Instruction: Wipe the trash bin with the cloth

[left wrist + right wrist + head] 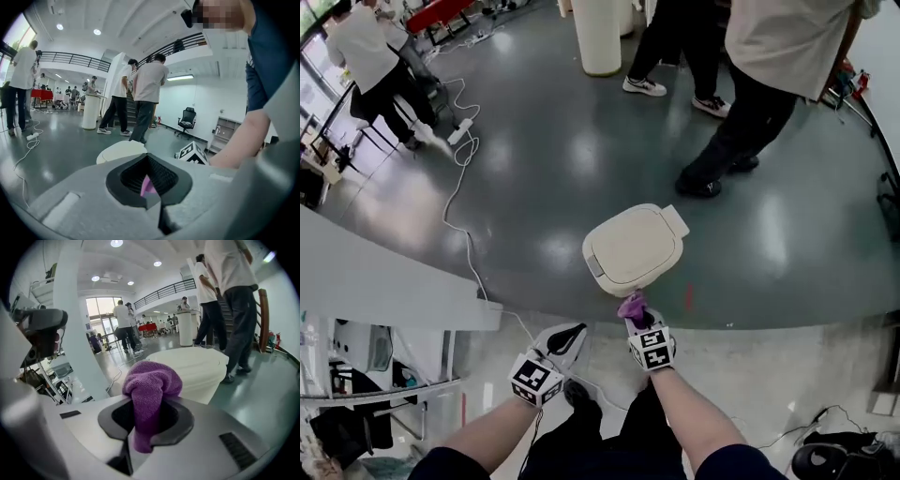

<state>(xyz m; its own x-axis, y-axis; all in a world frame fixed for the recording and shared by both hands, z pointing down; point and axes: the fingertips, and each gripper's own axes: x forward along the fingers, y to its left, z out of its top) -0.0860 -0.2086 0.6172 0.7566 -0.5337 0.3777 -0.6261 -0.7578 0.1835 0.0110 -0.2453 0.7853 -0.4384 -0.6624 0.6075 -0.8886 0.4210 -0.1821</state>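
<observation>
A cream trash bin [636,248] with its lid down stands on the grey floor just ahead of me. It also shows in the left gripper view [123,151] and the right gripper view [197,366]. My right gripper [638,322] [145,420] is shut on a purple cloth [632,306] [150,385], whose bunched top sticks out above the jaws, close to the bin's near side. My left gripper [566,337] [149,180] hangs lower left of the bin, jaws together and holding nothing. A sliver of the purple cloth [146,186] shows through their notch.
Two people [750,84] stand just beyond the bin, and another person [370,66] is at the far left. A white cable [459,187] snakes over the floor to a grey curved counter [384,281] on my left. A white cylinder [598,36] stands at the back.
</observation>
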